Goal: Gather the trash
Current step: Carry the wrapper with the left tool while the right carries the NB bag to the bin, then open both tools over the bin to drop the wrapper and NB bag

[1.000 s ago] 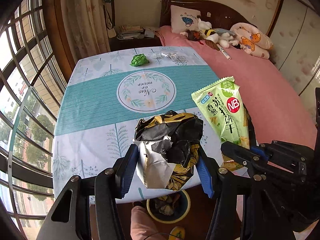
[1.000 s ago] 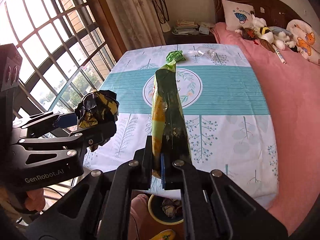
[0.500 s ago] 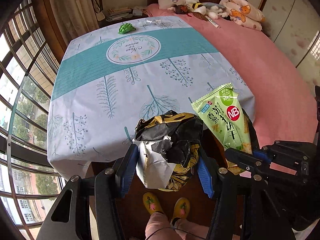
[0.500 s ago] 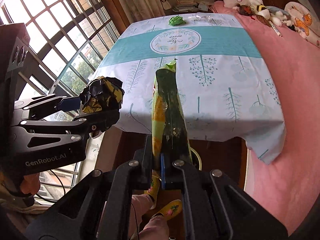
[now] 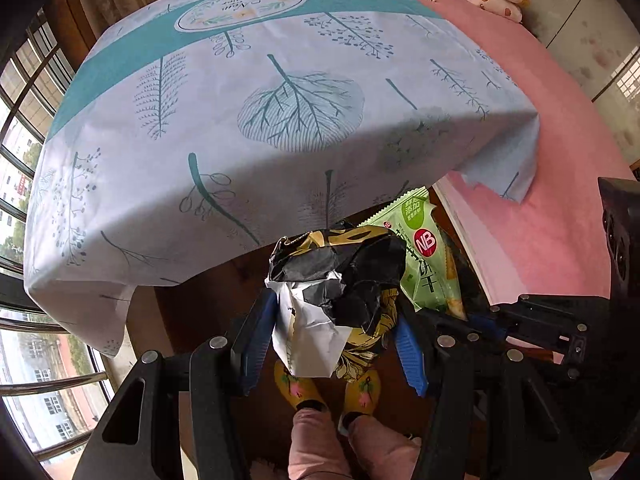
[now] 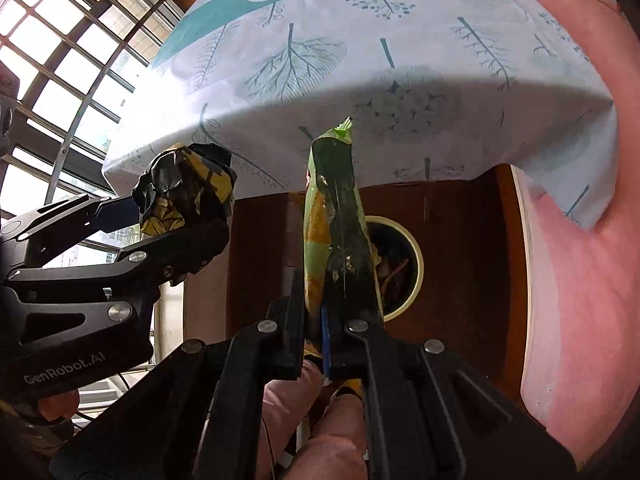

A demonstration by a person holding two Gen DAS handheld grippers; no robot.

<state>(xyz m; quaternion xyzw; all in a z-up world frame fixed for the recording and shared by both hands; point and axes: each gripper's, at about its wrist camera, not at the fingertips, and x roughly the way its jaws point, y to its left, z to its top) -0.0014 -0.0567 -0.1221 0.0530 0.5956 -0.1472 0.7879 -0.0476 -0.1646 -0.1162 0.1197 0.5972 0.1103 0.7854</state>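
Since both loads go in the bin [image 6: 416,264] under the table's [image 5: 280,92] near edge, left gripper [image 5: 334,332] clamps a crumpled wrapper [image 5: 340,280] half-open, right gripper [image 6: 320,320] pinches a green packet [image 6: 336,216] shut, both angled down.

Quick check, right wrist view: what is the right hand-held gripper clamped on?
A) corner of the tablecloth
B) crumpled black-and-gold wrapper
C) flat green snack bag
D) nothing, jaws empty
C: the right hand-held gripper is shut on the flat green snack bag, seen edge-on; the crumpled black-and-gold wrapper sits in the left hand-held gripper.
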